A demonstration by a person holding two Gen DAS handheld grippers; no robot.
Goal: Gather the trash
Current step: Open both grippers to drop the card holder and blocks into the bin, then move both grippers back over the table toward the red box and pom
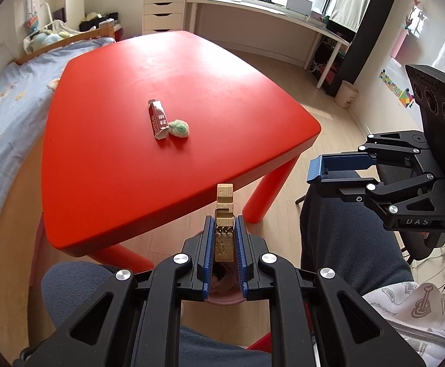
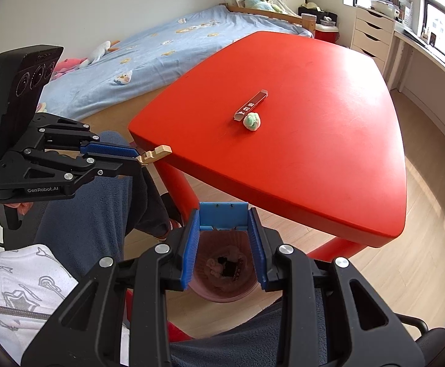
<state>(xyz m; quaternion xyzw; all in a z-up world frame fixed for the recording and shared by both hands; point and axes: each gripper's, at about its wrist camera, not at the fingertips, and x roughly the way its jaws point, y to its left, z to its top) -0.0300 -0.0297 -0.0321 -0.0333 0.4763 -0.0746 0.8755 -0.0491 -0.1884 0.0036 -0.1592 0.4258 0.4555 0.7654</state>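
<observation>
A dark red carton (image 1: 158, 119) (image 2: 250, 105) and a green-white crumpled wad (image 1: 179, 128) (image 2: 252, 121) lie side by side mid-way across the red table (image 1: 191, 165) (image 2: 314, 159). My left gripper (image 1: 224, 223) (image 2: 136, 156) is shut on a tan-gold notched piece (image 1: 224, 195) (image 2: 161, 152) that sticks out past its tips, just short of the table's near edge. My right gripper (image 2: 224, 218) (image 1: 317, 179) is shut on a flat blue piece (image 2: 224, 212) (image 1: 315, 169) spanning its fingertips. Below both sits a pink bin (image 2: 222, 293) (image 1: 222, 299) with scraps inside.
A person's legs in dark trousers (image 1: 344, 244) (image 2: 94, 214) flank the pink bin. A bed with a blue cover (image 2: 161, 49) lies beyond the table's left side. A white drawer unit (image 1: 163, 12), a white desk (image 1: 268, 12) and a small beige bin (image 1: 349, 93) stand by the window.
</observation>
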